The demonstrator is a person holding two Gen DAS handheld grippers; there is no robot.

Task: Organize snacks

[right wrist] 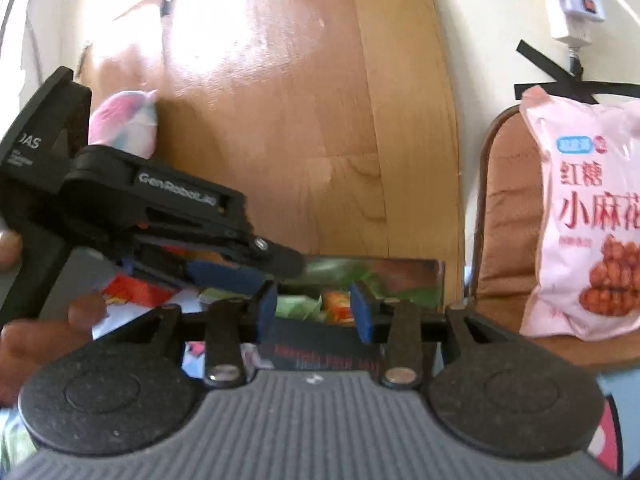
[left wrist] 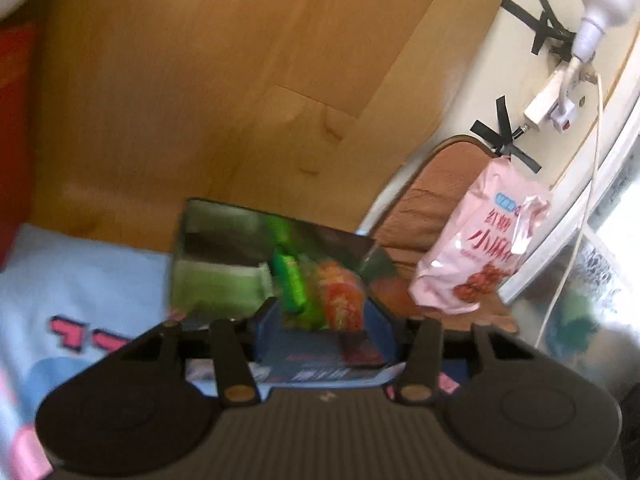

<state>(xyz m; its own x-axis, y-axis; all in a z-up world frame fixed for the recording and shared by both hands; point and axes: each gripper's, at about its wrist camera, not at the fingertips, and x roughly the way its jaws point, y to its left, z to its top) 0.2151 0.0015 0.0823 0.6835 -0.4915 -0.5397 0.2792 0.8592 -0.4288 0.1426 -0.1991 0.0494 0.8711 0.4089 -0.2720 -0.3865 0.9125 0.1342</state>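
My left gripper (left wrist: 326, 320) and my right gripper (right wrist: 316, 308) are both part way open. I cannot tell if either one holds anything. They sit right at the near edge of the shiny box (left wrist: 224, 240), and the view is blurry.

The box could tip or slide if a finger bumps its edge, and the snacks would spill on the blue blanket (left wrist: 80, 280).

Inside the box are a green packet (left wrist: 290, 280) and an orange packet (left wrist: 344, 300). The big pink bag (right wrist: 588, 220) is not in the box. It stands on the brown chair (right wrist: 508, 232), close by.
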